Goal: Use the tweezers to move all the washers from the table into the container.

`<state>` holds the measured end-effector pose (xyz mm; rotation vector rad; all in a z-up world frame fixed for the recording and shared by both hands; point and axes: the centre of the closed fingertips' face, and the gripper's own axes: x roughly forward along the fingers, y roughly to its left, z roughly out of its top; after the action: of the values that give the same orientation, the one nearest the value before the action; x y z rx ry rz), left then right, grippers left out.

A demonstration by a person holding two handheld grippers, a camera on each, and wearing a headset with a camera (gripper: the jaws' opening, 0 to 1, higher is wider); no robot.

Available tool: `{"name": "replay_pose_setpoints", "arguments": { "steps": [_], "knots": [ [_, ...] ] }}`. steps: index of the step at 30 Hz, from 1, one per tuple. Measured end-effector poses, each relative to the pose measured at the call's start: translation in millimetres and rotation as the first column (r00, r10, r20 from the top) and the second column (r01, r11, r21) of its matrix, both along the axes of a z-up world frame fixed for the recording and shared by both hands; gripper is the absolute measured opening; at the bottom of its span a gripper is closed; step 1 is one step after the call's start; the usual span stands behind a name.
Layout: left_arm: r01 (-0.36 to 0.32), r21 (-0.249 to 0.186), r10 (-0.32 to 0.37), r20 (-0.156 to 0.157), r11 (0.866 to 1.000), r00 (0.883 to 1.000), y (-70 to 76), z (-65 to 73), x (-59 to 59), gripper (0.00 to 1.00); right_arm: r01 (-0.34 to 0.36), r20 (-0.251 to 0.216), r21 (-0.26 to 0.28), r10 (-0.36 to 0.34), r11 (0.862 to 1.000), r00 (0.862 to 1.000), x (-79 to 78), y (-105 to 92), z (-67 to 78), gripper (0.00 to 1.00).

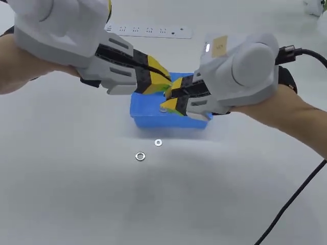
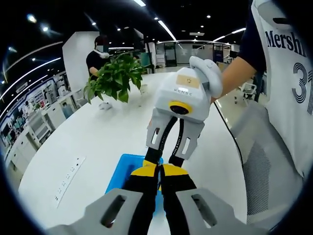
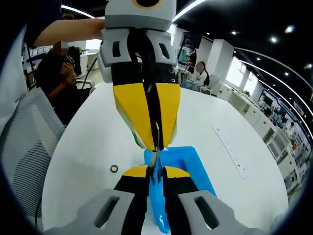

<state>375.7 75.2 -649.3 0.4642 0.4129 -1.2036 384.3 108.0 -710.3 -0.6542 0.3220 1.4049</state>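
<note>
Above the blue container point(image 1: 148, 116) my two grippers meet tip to tip. The left gripper point(image 1: 166, 81) comes in from the left, the right gripper point(image 1: 169, 99) from the right, and both have their yellow-tipped jaws shut. In the right gripper view, thin metal tweezers point(image 3: 156, 147) run from the left gripper point(image 3: 156, 139) into my right gripper point(image 3: 155, 172). Two steel washers point(image 1: 158, 143) point(image 1: 140, 156) lie on the white table in front of the container, and one washer point(image 3: 114, 168) lies beside it. A small ring point(image 1: 163, 108) seems to lie inside the container.
A white power strip point(image 1: 148, 31) lies behind the container. A black cable point(image 1: 296, 194) trails off the right gripper across the table's right side. A potted plant point(image 2: 115, 78) stands at the far end. An office chair point(image 3: 24, 147) is beside the table.
</note>
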Motion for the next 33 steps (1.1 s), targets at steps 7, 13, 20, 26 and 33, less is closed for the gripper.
{"name": "replay_pose_setpoints", "arguments": {
  "steps": [7,13,20,26,33],
  "knots": [
    [0.004,0.002,-0.004,0.0,1.0,1.0,-1.6,2.6,-17.8,0.05,-0.014,-0.001,-0.009,0.014,1.0,1.0,-19.2,-1.5,1.8,0.11],
    [0.009,0.01,-0.009,0.001,1.0,1.0,-1.9,-2.4,-34.5,0.05,-0.031,-0.018,-0.013,0.031,0.999,0.999,-31.5,0.0,-4.6,0.11],
    [0.003,0.009,-0.003,-0.016,1.0,1.0,2.8,-13.8,-45.7,0.05,-0.048,-0.045,-0.015,0.047,0.999,0.998,-48.2,3.1,-13.5,0.11],
    [-0.008,0.0,0.008,-0.034,1.0,0.999,6.2,-18.1,-51.7,0.05,-0.064,-0.059,-0.018,0.062,0.998,0.996,-55.0,6.1,-19.8,0.11],
    [-0.019,0.001,0.019,-0.064,1.0,0.998,8.5,-26.3,-54.8,0.06,-0.08,-0.071,-0.033,0.078,0.996,0.994,-58.3,11.2,-28.9,0.1]
  ]
}}
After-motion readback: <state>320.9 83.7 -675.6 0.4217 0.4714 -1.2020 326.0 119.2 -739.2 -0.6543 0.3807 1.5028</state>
